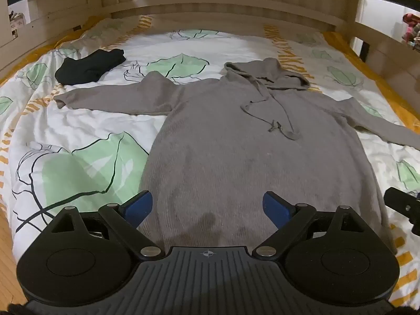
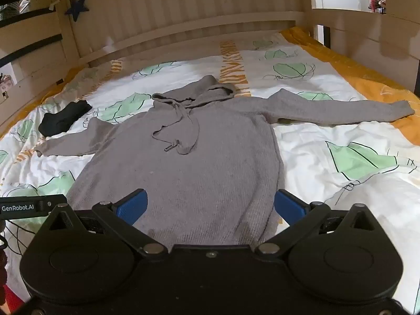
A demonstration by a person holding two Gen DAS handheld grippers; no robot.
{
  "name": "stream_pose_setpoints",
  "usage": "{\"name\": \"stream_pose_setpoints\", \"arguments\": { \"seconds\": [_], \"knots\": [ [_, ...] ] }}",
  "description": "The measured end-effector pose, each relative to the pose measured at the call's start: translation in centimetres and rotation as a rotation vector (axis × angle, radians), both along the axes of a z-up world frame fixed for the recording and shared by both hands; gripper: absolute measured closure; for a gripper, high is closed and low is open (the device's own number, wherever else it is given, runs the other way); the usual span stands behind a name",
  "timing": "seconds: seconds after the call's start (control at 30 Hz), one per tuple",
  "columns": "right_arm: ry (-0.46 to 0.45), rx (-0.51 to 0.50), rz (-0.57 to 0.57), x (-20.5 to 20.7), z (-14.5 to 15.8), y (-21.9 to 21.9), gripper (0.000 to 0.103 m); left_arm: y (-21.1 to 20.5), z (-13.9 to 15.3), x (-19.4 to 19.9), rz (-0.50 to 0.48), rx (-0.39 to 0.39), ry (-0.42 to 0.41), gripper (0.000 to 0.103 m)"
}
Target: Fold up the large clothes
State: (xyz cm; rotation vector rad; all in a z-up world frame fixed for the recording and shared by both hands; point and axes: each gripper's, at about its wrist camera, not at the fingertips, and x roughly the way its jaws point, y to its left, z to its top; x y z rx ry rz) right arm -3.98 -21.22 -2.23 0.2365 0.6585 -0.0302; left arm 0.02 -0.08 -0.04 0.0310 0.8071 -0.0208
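Observation:
A grey hooded sweater (image 1: 236, 144) lies flat and face up on the bed, both sleeves spread out to the sides, hood at the far end, drawstrings loose on the chest. It also shows in the right wrist view (image 2: 189, 162). My left gripper (image 1: 207, 206) is open and empty above the sweater's hem, toward its left side. My right gripper (image 2: 210, 204) is open and empty above the hem, toward its right side. The right gripper's body (image 1: 404, 207) shows at the right edge of the left wrist view.
The bed has a white quilt (image 1: 78, 136) with green leaf prints and orange edges. A folded black garment (image 1: 90, 65) lies at the far left, also in the right wrist view (image 2: 63, 119). A wooden bed frame (image 2: 183, 26) walls the far side and both ends.

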Motion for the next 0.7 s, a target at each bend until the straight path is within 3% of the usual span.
{"name": "stream_pose_setpoints", "arguments": {
  "seconds": [0.2, 0.7],
  "knots": [
    [0.013, 0.002, 0.005, 0.1, -0.4, 0.3, 0.001, 0.0, -0.4, -0.4, 0.003, -0.01, 0.006, 0.011],
    [0.118, 0.005, 0.009, 0.6, -1.5, 0.2, 0.001, -0.1, -1.7, -0.7, -0.007, -0.001, 0.121, 0.011]
  ]
}}
